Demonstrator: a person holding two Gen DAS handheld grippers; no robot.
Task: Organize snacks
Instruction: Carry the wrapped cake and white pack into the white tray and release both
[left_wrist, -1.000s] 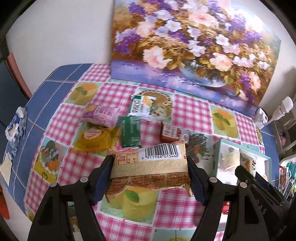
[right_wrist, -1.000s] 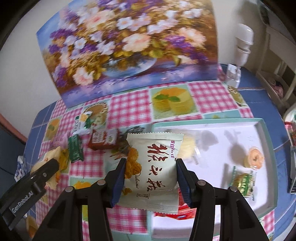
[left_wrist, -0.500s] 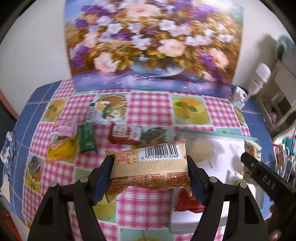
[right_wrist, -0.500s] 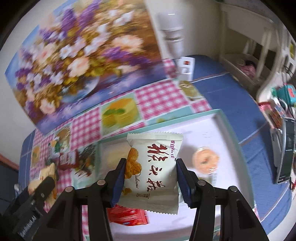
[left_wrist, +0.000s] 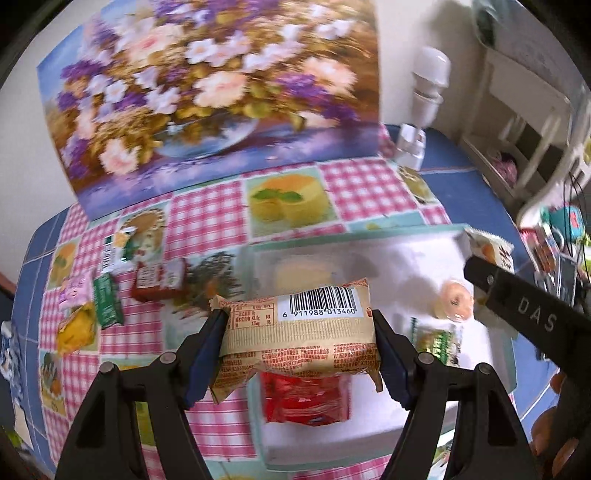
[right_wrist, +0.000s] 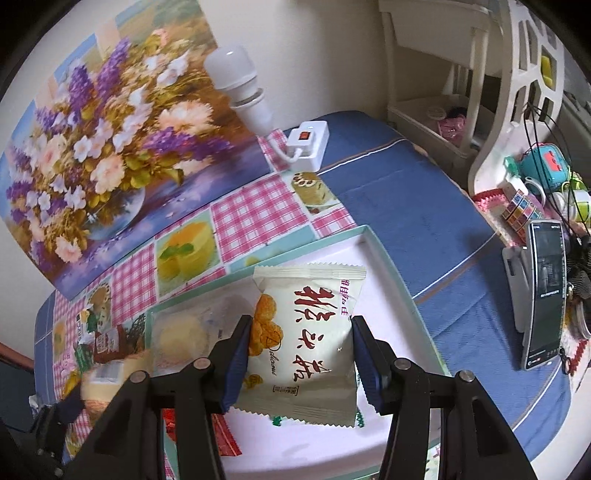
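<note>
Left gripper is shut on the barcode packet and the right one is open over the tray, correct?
Not quite. The left gripper is shut on the barcode packet, but the right gripper is not open: the right wrist view shows its jaws pressed against both sides of a white packet held over the tray.

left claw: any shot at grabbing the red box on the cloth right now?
Probably not. The left claw is shut on the tan packet, so it has no free grip. The red box lies off to its left on the cloth, with nothing on top; the packet must go first.
</note>
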